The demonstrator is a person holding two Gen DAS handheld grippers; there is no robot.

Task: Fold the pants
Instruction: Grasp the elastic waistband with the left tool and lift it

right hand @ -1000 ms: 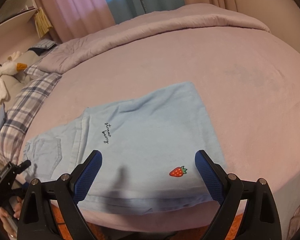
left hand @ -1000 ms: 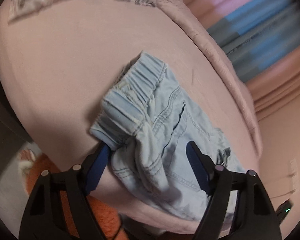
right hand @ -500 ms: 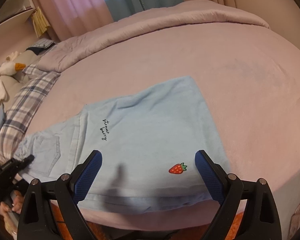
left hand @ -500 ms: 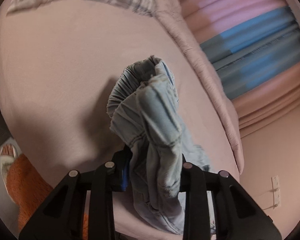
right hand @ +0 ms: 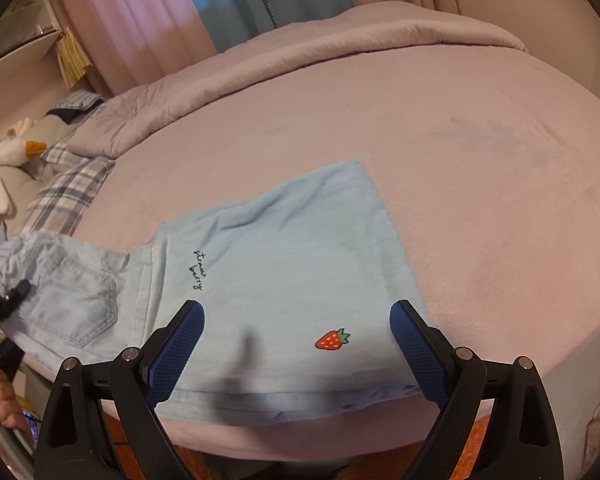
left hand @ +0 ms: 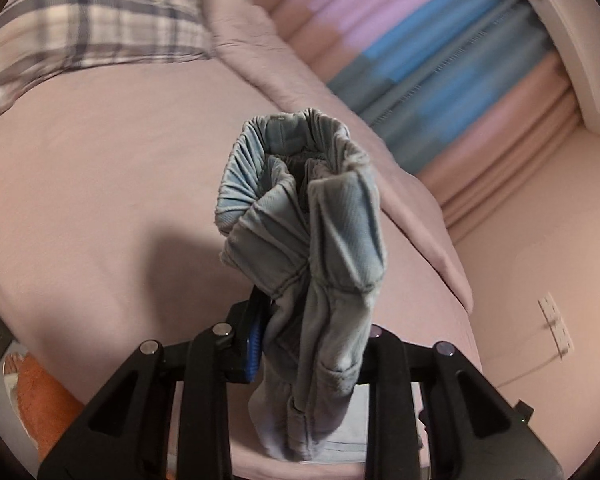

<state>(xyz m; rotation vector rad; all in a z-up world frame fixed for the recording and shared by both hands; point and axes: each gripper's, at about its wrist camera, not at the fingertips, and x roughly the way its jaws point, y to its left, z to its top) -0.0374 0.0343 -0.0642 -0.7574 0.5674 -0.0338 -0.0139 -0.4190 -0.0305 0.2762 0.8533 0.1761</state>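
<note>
Light blue denim pants (right hand: 280, 272) with a red strawberry patch (right hand: 332, 340) lie flat on the pink bed (right hand: 480, 160), legs toward the right. My left gripper (left hand: 312, 340) is shut on the bunched elastic waistband (left hand: 300, 208) and holds it raised off the bed. In the right wrist view the same left gripper (right hand: 4, 304) shows at the far left edge, at the waistband end. My right gripper (right hand: 296, 344) stands open just above the leg hems near the bed's front edge, with nothing pressed between its blue pads (right hand: 176, 348).
A folded pink quilt (right hand: 300, 56) runs along the bed's far side. A plaid pillow (right hand: 68, 192) and a white goose plush (right hand: 8, 156) lie at the head end. Striped curtains (left hand: 440, 60) hang behind. An orange rug (left hand: 40, 400) covers the floor below.
My left gripper closed on the waistband and lifted it off the bed, so the cloth now hangs bunched between its fingers. The right gripper has stayed open and still.
</note>
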